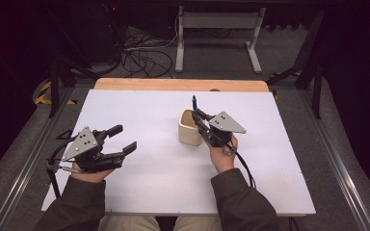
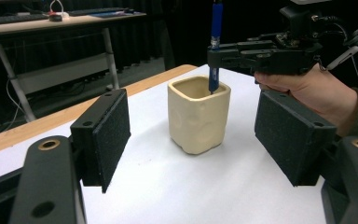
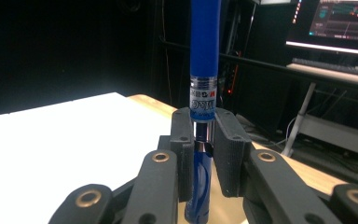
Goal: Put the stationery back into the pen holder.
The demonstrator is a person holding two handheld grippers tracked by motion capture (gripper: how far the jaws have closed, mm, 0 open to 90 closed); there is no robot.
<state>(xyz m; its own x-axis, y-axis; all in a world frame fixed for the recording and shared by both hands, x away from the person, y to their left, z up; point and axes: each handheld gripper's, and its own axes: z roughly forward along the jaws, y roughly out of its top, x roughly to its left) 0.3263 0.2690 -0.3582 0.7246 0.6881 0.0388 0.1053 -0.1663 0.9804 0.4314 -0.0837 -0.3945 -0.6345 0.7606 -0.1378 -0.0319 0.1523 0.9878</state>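
From the high view, I see my right gripper clamped on a slim blue plastic pen, which stands upright over the cream, square ceramic cup near the middle of the white table; my left gripper rests apart, to the left, with its jaws spread and nothing between them. In the left gripper view, the tip of the pen is already just inside the cup's mouth, while the right gripper holds it above the rim. In the right gripper view, both pads press the pen's barrel firmly. I judge that the step is placing the pen into the cup. Next I should lower it a little more, then release the jaws gently, so the cup does not tip.
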